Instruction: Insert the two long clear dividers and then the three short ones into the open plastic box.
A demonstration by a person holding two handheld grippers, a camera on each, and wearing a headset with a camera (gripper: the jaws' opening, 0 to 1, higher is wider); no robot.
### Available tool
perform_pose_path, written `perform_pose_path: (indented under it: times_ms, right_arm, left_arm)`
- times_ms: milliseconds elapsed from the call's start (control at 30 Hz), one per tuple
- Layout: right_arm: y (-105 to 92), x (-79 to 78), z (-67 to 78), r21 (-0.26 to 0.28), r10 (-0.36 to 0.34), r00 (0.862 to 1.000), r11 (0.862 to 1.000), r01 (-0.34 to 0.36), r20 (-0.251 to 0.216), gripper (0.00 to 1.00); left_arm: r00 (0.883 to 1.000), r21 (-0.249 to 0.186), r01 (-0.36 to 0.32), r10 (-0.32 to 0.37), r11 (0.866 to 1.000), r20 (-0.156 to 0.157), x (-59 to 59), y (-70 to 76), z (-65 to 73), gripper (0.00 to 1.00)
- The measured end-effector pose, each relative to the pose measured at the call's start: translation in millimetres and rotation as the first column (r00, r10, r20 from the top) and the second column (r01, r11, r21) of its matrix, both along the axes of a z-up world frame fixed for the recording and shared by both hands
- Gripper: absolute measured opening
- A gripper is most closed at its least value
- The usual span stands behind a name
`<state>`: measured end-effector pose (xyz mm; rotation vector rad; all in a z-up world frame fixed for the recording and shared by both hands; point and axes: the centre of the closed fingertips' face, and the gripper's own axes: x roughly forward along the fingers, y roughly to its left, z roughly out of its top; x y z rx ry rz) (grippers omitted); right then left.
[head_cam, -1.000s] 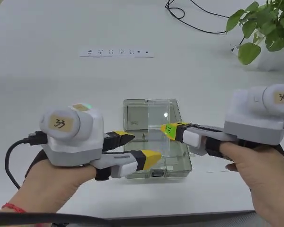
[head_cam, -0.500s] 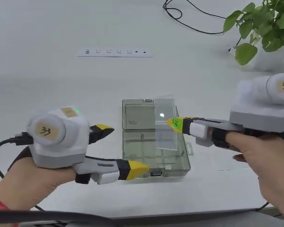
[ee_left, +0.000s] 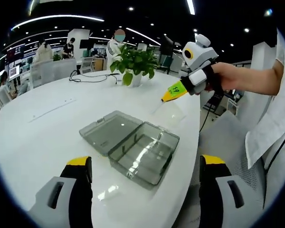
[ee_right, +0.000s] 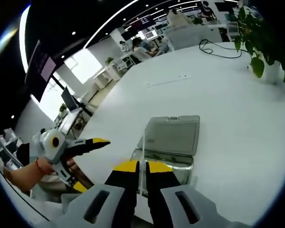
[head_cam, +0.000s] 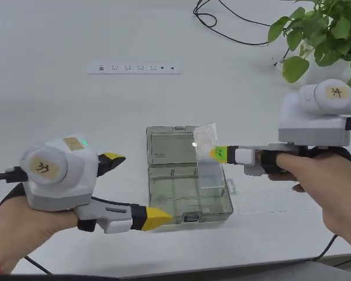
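A clear box point(head_cam: 210, 213) sits open on a white table point(head_cam: 58, 117), its lid flat behind it; faint lines inside may be seated dividers, hard to tell; the right gripper point(head_cam: 213, 153) is clamped on a clear divider point(head_cam: 206, 136) above the box's right side; the left gripper point(head_cam: 141, 186), jaws wide apart and empty, is just left of the box.
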<state>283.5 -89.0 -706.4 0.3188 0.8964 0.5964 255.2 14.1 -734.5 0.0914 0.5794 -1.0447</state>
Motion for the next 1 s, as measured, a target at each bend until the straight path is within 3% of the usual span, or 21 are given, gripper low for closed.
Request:
perform_pose_path:
  times_ms: [267, 500, 667, 900, 1000]
  right_arm:
    - [-13.5, 6.0, -18.3, -0.082, -0.031, 0.992, 0.996, 0.021, -0.118, 0.07]
    - [-18.6, 2.6, -32.4, -0.129, -0.07, 0.975, 0.991, 0.043, -0.212, 0.07]
    - [-18.7, 0.3, -47.6, -0.147, -0.101, 0.954, 0.987, 0.061, -0.283, 0.07]
    - [-18.2, 0.3, -61.9, -0.181, -0.122, 0.938, 0.981, 0.065, -0.325, 0.07]
    - [-14.3, -6.6, -65.5, -0.204, -0.129, 0.932, 0.977, 0.061, -0.34, 0.07]
  left_arm:
    - [1.0, 0.004, 0.031, -0.031, 1.0, 0.005, -0.8, -0.7, -4.3, 1.0]
    - [0.997, 0.007, 0.073, -0.073, 0.997, 0.005, -4.1, -2.3, -8.8, 1.0]
    - [0.996, -0.002, 0.087, -0.087, 0.996, 0.004, -4.2, -3.1, -9.5, 1.0]
    - [0.995, -0.013, 0.104, -0.104, 0.994, 0.001, -4.1, -1.7, -10.8, 1.0]
    - [0.994, -0.014, 0.107, -0.107, 0.994, -0.003, -2.7, 0.2, -12.7, 1.0]
